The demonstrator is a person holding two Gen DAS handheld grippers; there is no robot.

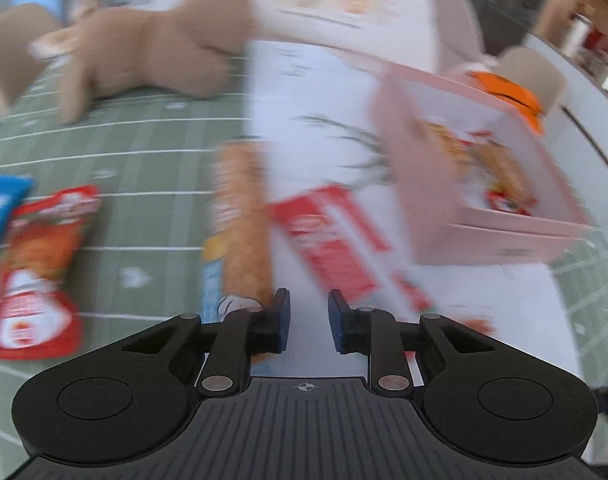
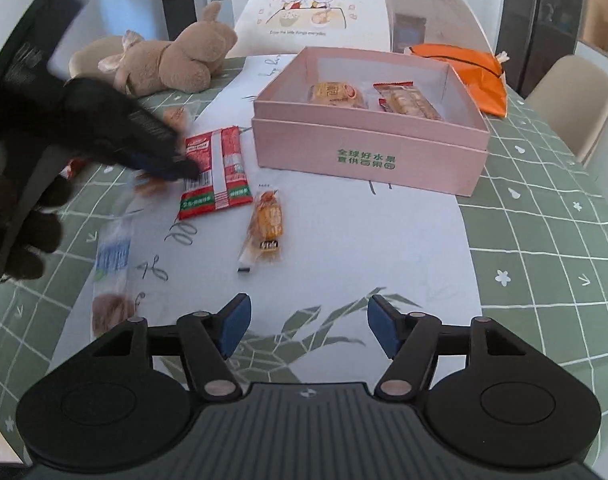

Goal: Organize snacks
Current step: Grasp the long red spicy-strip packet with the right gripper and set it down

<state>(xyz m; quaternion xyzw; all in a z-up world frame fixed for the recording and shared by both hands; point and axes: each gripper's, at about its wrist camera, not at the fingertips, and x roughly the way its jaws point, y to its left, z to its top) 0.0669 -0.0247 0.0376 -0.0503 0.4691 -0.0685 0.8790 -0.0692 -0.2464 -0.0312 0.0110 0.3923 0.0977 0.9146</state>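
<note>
- Snacks lie loose on the table; two already sit in the pink box.
- Left gripper: jaws narrowly apart, empty, near the red packet.
- Right gripper: jaws half-open, empty; should centre over the orange snack before closing.

Home dining room, checked tablecloth, chairs, plush toy

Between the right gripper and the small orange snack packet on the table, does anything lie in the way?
Nothing lies there. In the right wrist view, only bare white paper with leaf drawings separates the right gripper from the orange snack packet.
</note>
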